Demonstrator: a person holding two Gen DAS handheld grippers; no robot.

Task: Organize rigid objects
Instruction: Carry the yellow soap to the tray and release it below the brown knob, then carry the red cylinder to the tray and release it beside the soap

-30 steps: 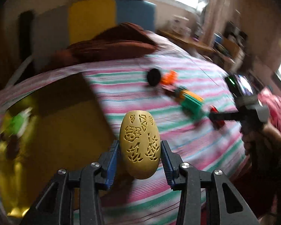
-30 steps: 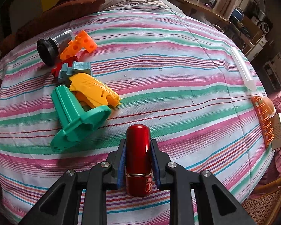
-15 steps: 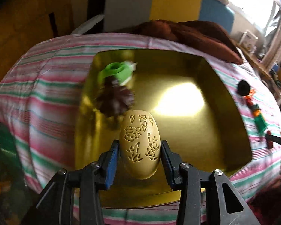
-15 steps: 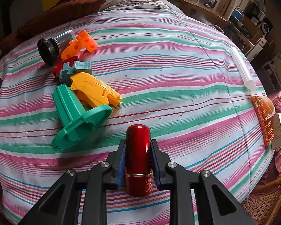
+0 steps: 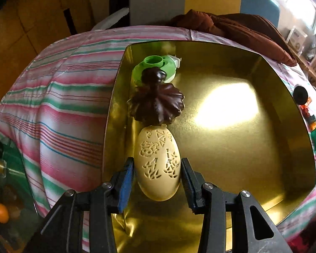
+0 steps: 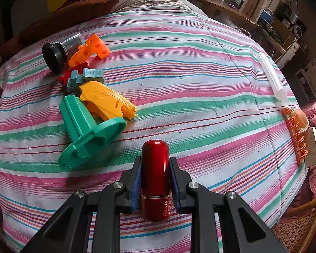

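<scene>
Left wrist view looks down into a gold tray (image 5: 231, 151) on the striped bedcover (image 5: 59, 109); along its left wall lie a green plastic piece (image 5: 155, 66) and a dark brown fluted ornament (image 5: 157, 105). The left gripper (image 5: 157, 176) grasps a carved cream egg (image 5: 158, 166) over the tray, its tip just by the ornament. The right gripper (image 6: 154, 181) is clenched on a red capsule (image 6: 155, 177) above the bedcover, outside any container.

Cream carved egg (image 5: 158, 166); gold tray (image 5: 231, 147); dark brown fluted piece (image 5: 158, 105); glossy red capsule (image 6: 155, 177); pink-green-white striped cloth (image 6: 189, 73); teal holder (image 6: 88, 130).
</scene>
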